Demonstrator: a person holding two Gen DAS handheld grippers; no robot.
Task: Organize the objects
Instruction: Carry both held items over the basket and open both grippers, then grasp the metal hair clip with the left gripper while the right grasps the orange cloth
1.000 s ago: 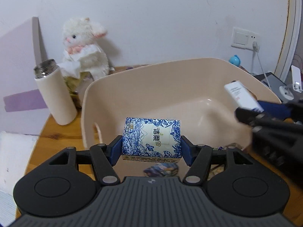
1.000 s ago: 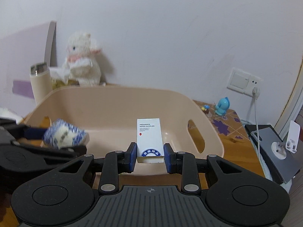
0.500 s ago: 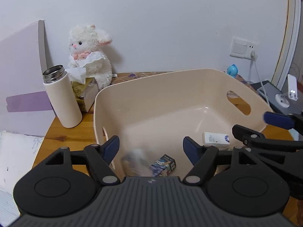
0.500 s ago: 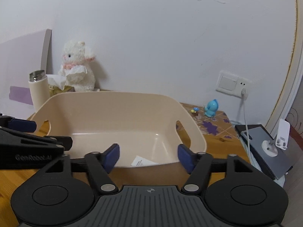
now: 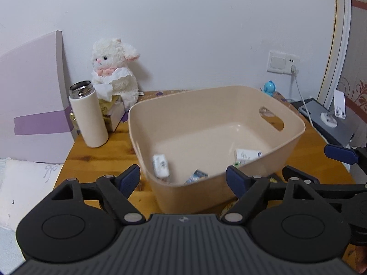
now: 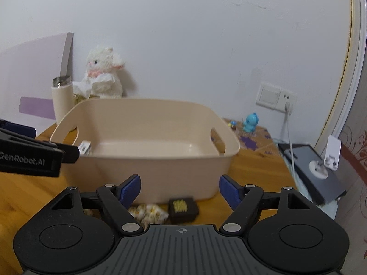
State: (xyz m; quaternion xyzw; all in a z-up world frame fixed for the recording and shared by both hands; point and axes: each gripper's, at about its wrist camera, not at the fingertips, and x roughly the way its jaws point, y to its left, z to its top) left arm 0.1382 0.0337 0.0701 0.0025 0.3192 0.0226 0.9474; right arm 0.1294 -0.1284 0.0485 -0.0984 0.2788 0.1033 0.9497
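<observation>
A beige plastic bin (image 5: 291,137) (image 6: 160,160) stands on the wooden table. Inside lie a tissue pack (image 5: 161,165), a small blue carton (image 5: 196,176) and a white box (image 5: 247,154). My left gripper (image 5: 183,180) is open and empty, in front of the bin's near wall. My right gripper (image 6: 180,188) is open and empty, also before the bin. On the table just ahead of it lie a dark square packet (image 6: 182,209) and a yellow-patterned wrapped item (image 6: 149,214).
A cream thermos (image 5: 89,115), a plush lamb (image 5: 113,73) and a tissue box (image 5: 114,111) stand at the back left. A blue figurine (image 6: 251,122), a wall socket with cable (image 6: 287,107) and a grey device with a phone stand (image 6: 318,167) are at the right.
Both grippers opened and let go: the tissue pack and the white box dropped into the bin. Both grippers then drew back from the bin.
</observation>
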